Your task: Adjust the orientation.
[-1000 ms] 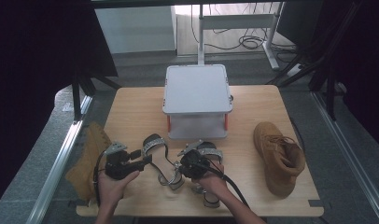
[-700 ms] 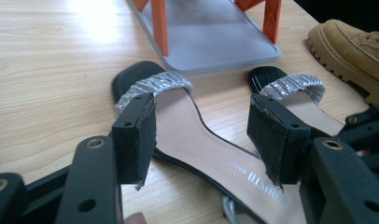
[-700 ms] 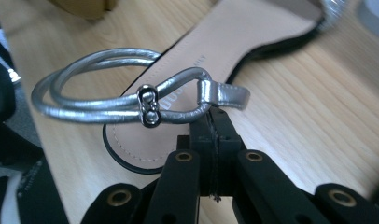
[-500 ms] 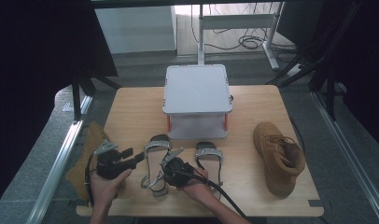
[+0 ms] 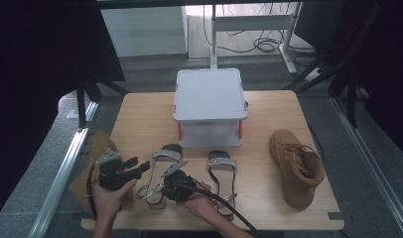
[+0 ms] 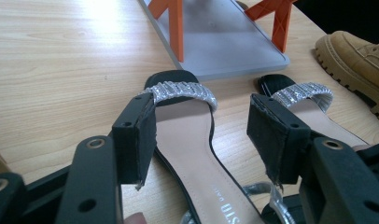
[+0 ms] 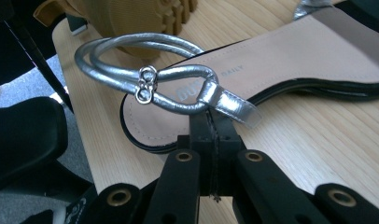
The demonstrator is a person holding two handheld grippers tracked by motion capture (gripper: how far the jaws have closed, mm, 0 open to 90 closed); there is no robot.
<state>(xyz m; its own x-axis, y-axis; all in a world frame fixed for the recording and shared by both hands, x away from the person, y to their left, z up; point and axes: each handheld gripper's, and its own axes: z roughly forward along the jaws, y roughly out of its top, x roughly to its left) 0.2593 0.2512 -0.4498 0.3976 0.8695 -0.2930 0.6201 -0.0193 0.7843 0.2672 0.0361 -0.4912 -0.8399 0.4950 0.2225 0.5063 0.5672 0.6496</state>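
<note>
Sandal (image 5: 157, 171), black-soled w/ glittery toe band, is seen lying on the wooden table (image 5: 145, 119) in front of the grey storage box (image 5: 209, 94), its twin (image 5: 222, 176) just beside it. Its silver ankle strap (image 7: 150, 84) is pinched at the heel end by the right gripper (image 7: 211, 123), jaws clamped tight on the strap's base. The left gripper (image 6: 201, 135) is held w/ jaws apart, nothing between the pads, aimed along the sandal's insole. The step in hand is judged to be repositioning the sandal by its strap; next, a steady pull is prob. called for, w/ the left gripper brought in to steady the sole. The box is kept lidded, contents hidden. A tan boot (image 5: 296, 166) is left at the table's right, well apart.
</note>
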